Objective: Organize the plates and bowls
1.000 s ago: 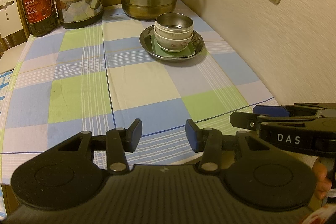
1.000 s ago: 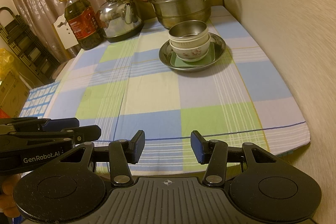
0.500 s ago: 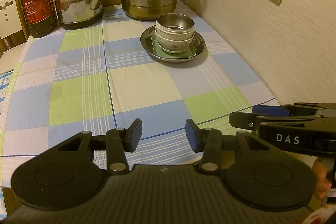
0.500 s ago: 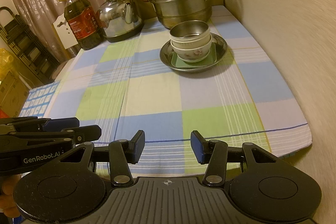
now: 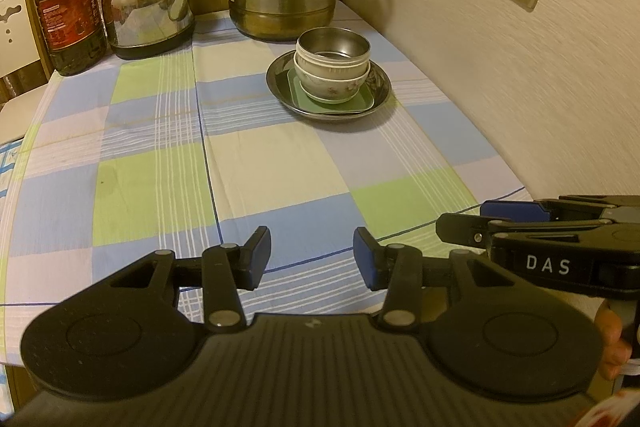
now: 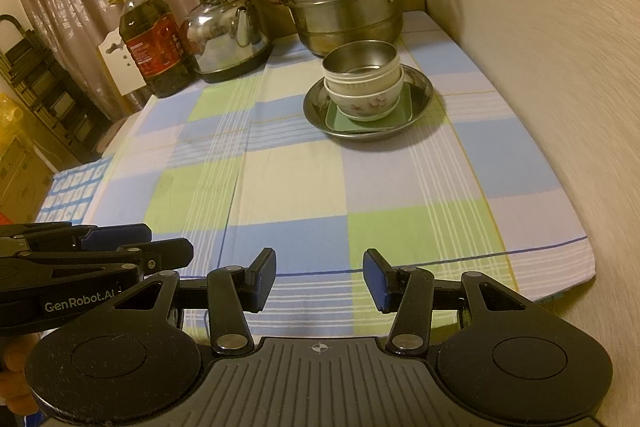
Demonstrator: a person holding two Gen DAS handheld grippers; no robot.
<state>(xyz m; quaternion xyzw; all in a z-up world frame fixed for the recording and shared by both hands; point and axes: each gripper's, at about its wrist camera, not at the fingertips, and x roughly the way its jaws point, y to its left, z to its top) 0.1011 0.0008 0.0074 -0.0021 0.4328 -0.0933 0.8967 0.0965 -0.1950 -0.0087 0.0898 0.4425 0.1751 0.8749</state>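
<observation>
— Checked cloth covers the table (image 5: 248, 163); what sits ahead of the claws?
— Far beyond both, a steel plate (image 5: 380, 89) holding a green dish (image 5: 362, 103), with stacked bowls (image 5: 332, 67) on it.
— And the claws?
— Left gripper (image 5: 312, 257) and right gripper (image 6: 319, 277) hang near the table's front edge, jaws parted, holding nothing.

Dim warm indoor light, soft shadows, fisheye-warped smeared edges.
</observation>
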